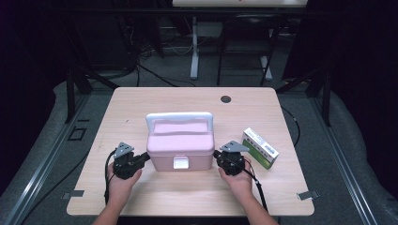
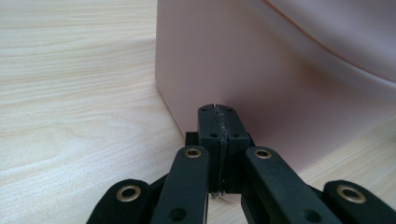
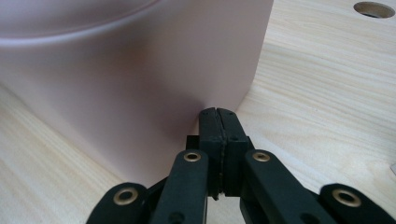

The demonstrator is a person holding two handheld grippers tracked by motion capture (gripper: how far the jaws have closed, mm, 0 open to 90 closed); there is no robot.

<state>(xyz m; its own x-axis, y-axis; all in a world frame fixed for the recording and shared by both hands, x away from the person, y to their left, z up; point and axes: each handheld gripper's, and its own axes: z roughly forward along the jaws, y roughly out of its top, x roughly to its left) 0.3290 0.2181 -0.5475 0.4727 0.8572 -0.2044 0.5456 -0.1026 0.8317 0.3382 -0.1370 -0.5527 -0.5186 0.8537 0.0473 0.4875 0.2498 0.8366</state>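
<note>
1. I judged the pink box [image 1: 180, 149] light, rigid and smooth-walled (likely slippery), best squeezed between its two ends or lifted by the white handle [image 1: 179, 118].
2. It was a pastel plastic case with a white front latch, at the table's [image 1: 141, 101] centre.
3. The left gripper [image 1: 144, 158] and right gripper [image 1: 217, 154] flanked it, jaws pressed together, holding nothing, tips at its ends.

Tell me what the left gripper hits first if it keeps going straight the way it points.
Most likely the pink box: the shut left gripper points at its side wall, low down and close. Whether the tips already touch it is unclear.
</note>
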